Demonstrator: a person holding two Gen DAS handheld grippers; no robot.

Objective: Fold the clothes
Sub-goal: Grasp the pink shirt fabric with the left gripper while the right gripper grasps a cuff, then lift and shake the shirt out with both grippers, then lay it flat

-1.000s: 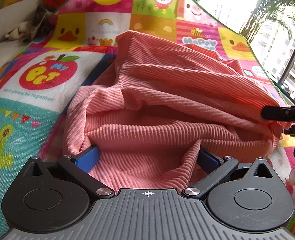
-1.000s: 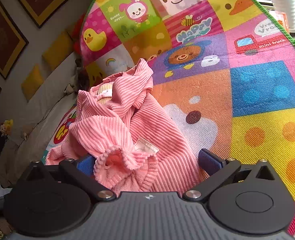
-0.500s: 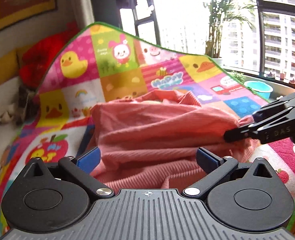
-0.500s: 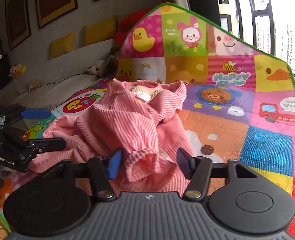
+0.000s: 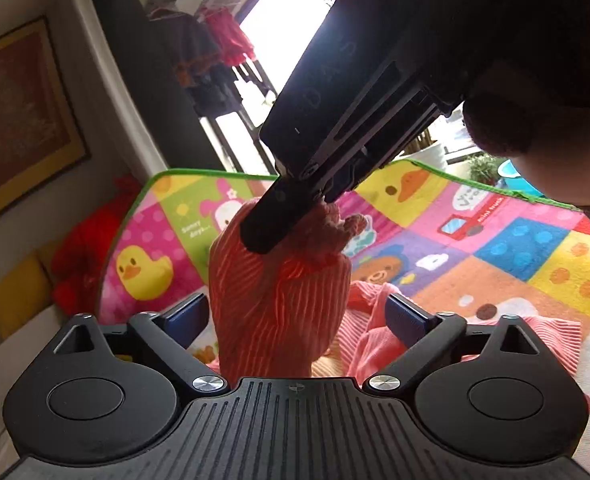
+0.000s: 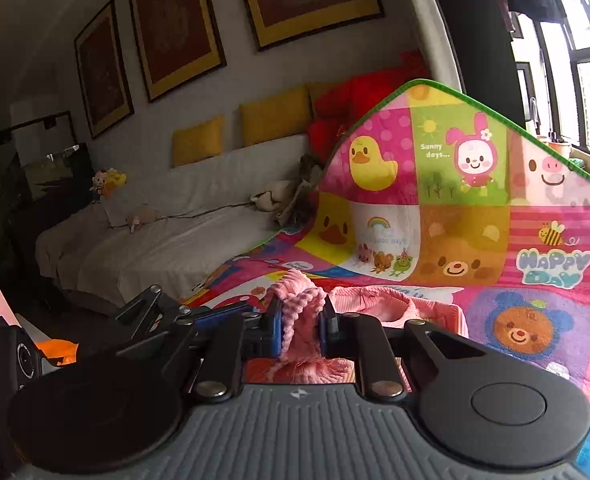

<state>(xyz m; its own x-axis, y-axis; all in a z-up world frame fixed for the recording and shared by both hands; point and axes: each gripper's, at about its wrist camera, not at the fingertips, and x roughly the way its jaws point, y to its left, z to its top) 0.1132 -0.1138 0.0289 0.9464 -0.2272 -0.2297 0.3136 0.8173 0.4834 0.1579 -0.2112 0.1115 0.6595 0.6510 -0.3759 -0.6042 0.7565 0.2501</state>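
Two grippers are working one pink ribbed garment (image 5: 279,304) above a cartoon play mat (image 6: 475,240). Right gripper (image 6: 301,330), its jaws just having been closing, is clamping a bunched cuff of the garment between its blue pads and, in the left wrist view, is reaching in from 1 o'clock with the cloth hanging beneath its tip. Left gripper (image 5: 295,316), jaws having just been narrowing, is standing apart around that hanging column, its pads (image 5: 185,314) clear of the cloth, while the rest is lying on the mat at 4 o'clock.
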